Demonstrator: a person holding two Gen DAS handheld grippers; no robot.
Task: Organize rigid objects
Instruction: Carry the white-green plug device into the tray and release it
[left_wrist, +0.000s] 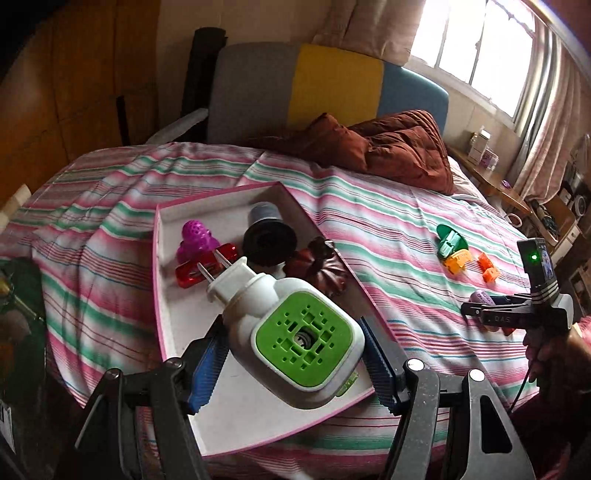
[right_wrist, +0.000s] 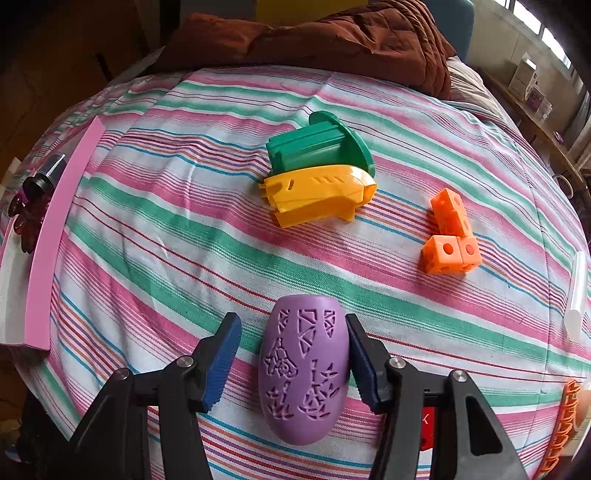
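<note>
Over the pink-edged white cardboard tray (left_wrist: 162, 295) on the striped bedsheet (left_wrist: 369, 229), the left gripper (left_wrist: 291, 363) holds a white plastic plug-in unit w/ a green perforated face (left_wrist: 295, 332), blue pads clamped on both its sides, prongs pointing into the tray. Already inside: a purple dotted toy (left_wrist: 194, 238), a red translucent clip (left_wrist: 192, 273), a black funnel-shaped cap (left_wrist: 267, 245) & a dark brown glossy piece (left_wrist: 321, 269).

Step in hand looks like drop-off for the left; next it needs lowering onto the bare white floor near the tray's front, then the pads spread.

Right gripper (right_wrist: 293, 360) straddles a lilac egg-shaped shell w/ cut-out patterns (right_wrist: 304, 373) lying on the sheet; the jaws are partly open, one pad at or near its side, the other w/ a clear gap, so no grip yet. It needs closing squarely, since the rounded shell may slip.

Left on the sheet: a green flanged plastic part (right_wrist: 317, 146), a yellow plastic shell (right_wrist: 317, 194) & orange holed cubes (right_wrist: 448, 236)
</note>
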